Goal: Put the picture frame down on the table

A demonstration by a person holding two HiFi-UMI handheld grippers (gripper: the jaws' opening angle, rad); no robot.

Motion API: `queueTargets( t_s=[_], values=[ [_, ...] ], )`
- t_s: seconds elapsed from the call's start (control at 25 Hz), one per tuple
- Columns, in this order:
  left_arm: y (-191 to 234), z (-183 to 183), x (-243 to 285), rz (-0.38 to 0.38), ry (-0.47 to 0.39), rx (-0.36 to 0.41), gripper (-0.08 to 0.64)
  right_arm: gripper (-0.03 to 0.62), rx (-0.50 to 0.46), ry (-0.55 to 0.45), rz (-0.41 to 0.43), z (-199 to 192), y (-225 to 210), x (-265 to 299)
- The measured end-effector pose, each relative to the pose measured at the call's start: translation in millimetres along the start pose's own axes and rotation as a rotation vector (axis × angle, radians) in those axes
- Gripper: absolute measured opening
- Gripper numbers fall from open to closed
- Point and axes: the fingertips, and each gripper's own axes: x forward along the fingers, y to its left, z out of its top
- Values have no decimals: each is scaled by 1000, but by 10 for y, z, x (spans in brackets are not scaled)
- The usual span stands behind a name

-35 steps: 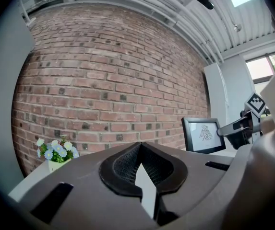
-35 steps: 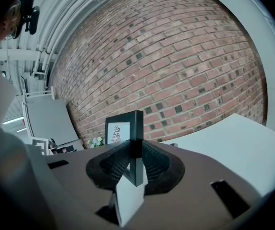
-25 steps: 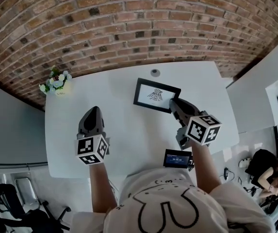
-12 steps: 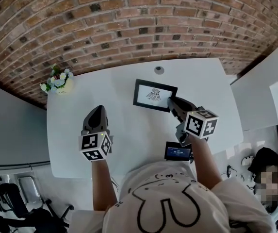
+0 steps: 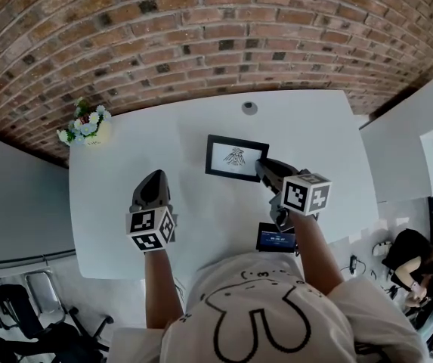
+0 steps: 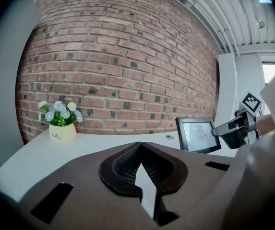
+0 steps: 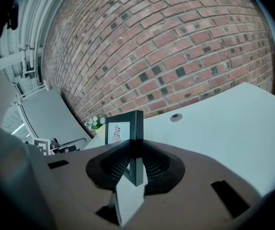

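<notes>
- Your right gripper point(image 5: 264, 166) is clamped on the picture frame point(image 5: 236, 157) at its right edge. The right gripper view shows the black edge pinched between the jaws, w/ the frame standing about upright
- Vs 1 s ago, the frame sits nearer you and a bit further left over the table point(image 5: 329, 142), and it looks smaller in the head view. I read that as lower, i.e. you're bringing it down
- It's now over mid-table, right of centre, picture side toward you. Can't tell if the bottom edge touches the top yet
- Your left gripper point(image 5: 153, 178) is closed w/ nothing in it, hovering over the table's left half, well apart from the frame. It has barely shifted in the last sec, so it has no part in this step
- The flower pot point(image 5: 88, 129) at the far left corner and the round cap point(image 5: 249, 108) near the far edge are both well clear of the frame
- My read: you're late in the lowering. What's left is touchdown, then opening the jaws and backing out
- Risk: let go while it's upright and it may tip, so lay it flat or check it stands before release
</notes>
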Motion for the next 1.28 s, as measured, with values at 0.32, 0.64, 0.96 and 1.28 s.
queueTargets(
  t_s=[0.32, 0.64, 0.96, 1.28],
  values=[
    [12, -305, -10, 3, 71, -21, 12, 74, 32, 93, -21, -344, -123, 124],
    [-71, -501, -3, -3, 115, -34, 12, 74, 46, 195, -23, -646, -207, 182],
    [-93, -676, -23, 6, 148, -47, 12, 74, 51, 256, -38, -861, -294, 213],
    [-136, -789, -59, -2, 171, -51, 12, 74, 40, 251, -114, -954, -416, 265]
  ],
)
